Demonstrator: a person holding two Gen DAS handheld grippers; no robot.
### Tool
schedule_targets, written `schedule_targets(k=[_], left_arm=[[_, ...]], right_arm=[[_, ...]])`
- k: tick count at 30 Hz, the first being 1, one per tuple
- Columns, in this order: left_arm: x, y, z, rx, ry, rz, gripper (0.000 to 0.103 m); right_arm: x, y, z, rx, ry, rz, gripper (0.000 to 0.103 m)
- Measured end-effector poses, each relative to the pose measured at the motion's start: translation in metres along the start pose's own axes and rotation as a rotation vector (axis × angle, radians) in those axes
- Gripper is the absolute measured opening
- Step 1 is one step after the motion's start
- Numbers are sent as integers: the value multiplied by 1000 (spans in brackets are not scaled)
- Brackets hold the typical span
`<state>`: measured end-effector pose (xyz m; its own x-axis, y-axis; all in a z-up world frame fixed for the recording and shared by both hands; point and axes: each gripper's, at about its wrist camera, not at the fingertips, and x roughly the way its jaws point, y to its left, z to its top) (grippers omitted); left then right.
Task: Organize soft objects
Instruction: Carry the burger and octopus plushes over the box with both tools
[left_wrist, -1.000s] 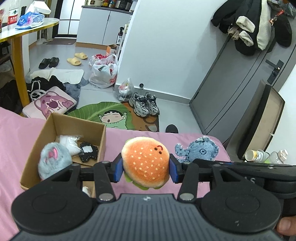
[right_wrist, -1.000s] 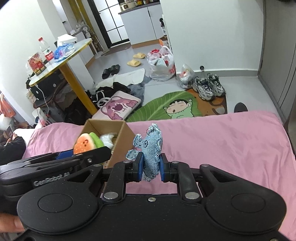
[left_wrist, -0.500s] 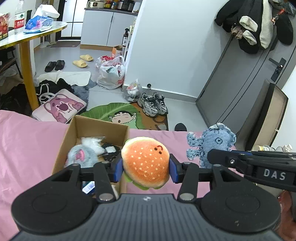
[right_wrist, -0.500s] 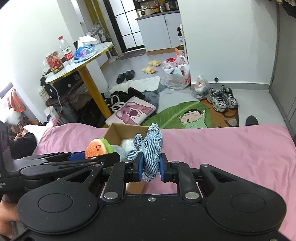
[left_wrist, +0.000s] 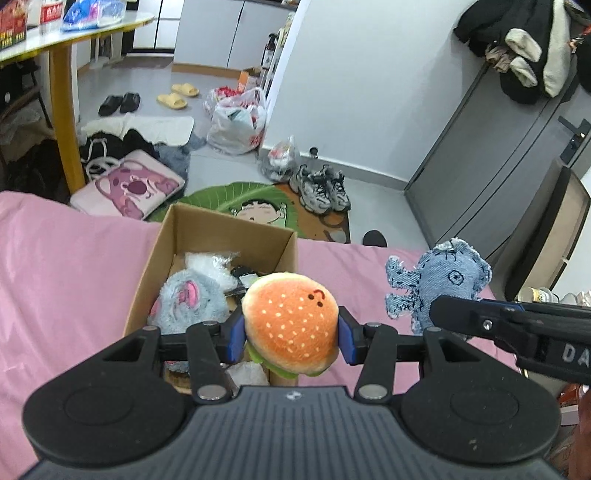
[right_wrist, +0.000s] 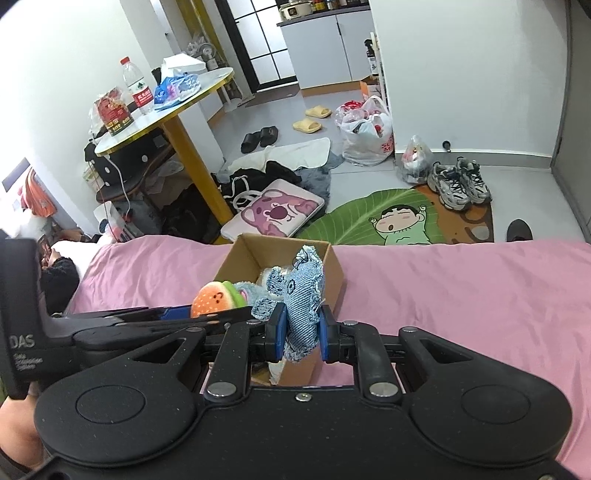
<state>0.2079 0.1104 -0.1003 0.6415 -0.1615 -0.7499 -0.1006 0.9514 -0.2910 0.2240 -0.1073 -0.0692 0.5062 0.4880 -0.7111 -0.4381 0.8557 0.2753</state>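
While the left gripper (left_wrist: 291, 336) is closed on the burger (left_wrist: 291, 325), its blue pads press both sides of the bun, and the toy hangs over the near right corner of the box (left_wrist: 184, 229). The box stands on the pink bed (left_wrist: 66, 266), near its far edge, and holds a grey plush (left_wrist: 192, 301) and a white bag (left_wrist: 212, 260). The right gripper (right_wrist: 300, 334) is clamped on the denim toy (right_wrist: 301, 291), which is above the box's right wall.
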Motion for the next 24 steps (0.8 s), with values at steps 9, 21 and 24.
schedule_targets(k=[9, 21, 24], left_arm=[[23, 25, 12, -57, 7, 8, 49], [50, 48, 20, -174, -25, -71, 53], [51, 54, 22, -209, -40, -73, 66]], right_arm=[[23, -4, 3, 6, 21, 4, 18], [66, -8, 4, 48, 50, 19, 18], [76, -8, 3, 59, 62, 27, 18]])
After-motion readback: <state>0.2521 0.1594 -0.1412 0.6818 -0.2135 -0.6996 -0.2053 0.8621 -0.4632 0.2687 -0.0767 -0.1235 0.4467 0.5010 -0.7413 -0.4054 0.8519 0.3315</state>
